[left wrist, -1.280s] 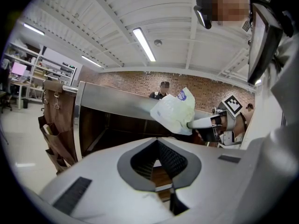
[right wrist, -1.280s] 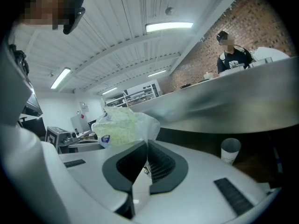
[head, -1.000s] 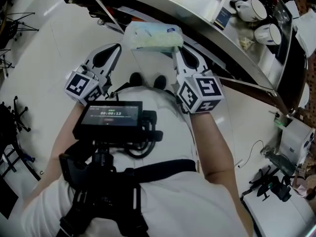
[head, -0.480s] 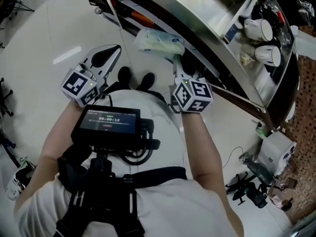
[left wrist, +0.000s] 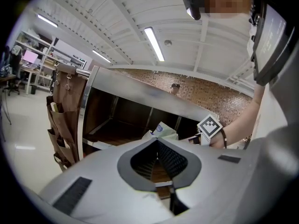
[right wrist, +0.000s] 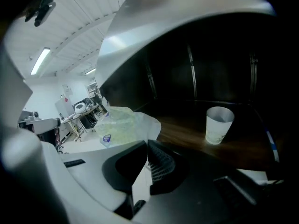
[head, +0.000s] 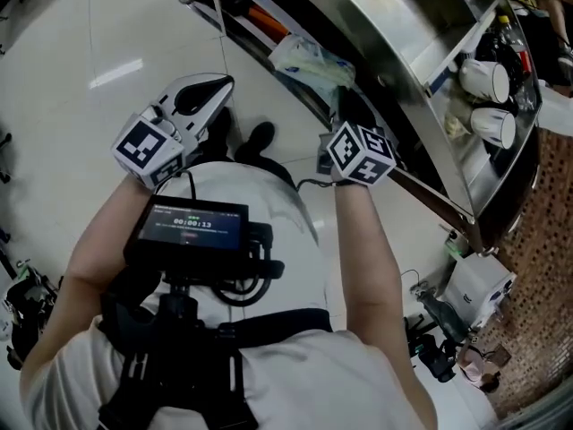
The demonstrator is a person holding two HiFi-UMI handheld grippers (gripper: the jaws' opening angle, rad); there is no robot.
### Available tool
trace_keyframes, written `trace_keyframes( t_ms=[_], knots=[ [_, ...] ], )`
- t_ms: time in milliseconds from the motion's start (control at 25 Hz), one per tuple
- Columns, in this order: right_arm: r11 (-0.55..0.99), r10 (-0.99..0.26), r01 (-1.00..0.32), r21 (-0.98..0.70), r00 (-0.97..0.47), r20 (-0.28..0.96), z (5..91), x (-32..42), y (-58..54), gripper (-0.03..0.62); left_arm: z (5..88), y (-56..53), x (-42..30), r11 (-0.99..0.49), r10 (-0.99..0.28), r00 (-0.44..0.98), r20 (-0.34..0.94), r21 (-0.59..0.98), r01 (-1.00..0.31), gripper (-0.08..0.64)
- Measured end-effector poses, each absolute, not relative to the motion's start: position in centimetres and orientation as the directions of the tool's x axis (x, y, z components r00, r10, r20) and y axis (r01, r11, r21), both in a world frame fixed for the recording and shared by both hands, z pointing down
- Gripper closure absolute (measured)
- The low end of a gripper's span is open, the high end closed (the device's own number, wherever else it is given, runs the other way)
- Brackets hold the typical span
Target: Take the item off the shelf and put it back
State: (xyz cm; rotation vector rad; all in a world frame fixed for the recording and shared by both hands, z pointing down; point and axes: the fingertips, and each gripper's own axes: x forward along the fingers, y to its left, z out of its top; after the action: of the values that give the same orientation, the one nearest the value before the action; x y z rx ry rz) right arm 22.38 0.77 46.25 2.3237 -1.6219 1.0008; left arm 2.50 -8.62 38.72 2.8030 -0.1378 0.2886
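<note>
A pale green and white plastic packet (head: 309, 59) sits at the mouth of a lower bay of the steel shelf (head: 394, 25). My right gripper (head: 340, 95) is shut on the packet's near edge. In the right gripper view the packet (right wrist: 122, 125) hangs just left of the jaws (right wrist: 147, 143), over the front of the dark wooden shelf board (right wrist: 187, 125). My left gripper (head: 224, 83) is held out to the left of it, shut and holding nothing. From the left gripper (left wrist: 156, 140) view, the packet (left wrist: 161, 129) shows just beyond the jaw tips.
A white paper cup (right wrist: 218, 124) stands on the same shelf board, to the right of the packet. Two white mugs (head: 483, 77) lie on a higher shelf. A brown hanging organiser (left wrist: 65, 111) is at the shelf's left end. Loose gear and a white box (head: 474, 285) lie on the floor.
My right gripper has carried the packet forward and right, from open air in front of the shelf to the mouth of the lower bay. The left gripper has kept its place.
</note>
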Motion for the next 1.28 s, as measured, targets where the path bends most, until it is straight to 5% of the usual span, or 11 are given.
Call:
trace_keyframes(
  t_ms=[600, 1280],
  knots=[
    [-0.418, -0.776, -0.89, -0.183, 0.245, 0.58, 49.7, 28.3, -3.6, 0.58, 39.7, -7.4, 2.9, -0.927, -0.121, 0.97, 0.211, 0.326, -0.187, 0.551],
    [-0.6, -0.703, -0.785, -0.156, 0.424, 0.571, 52.6, 35.4, -5.9, 0.58, 42.0, -7.5, -0.6, -0.896, -0.185, 0.952, 0.243, 0.356, -0.265, 0.551]
  ],
)
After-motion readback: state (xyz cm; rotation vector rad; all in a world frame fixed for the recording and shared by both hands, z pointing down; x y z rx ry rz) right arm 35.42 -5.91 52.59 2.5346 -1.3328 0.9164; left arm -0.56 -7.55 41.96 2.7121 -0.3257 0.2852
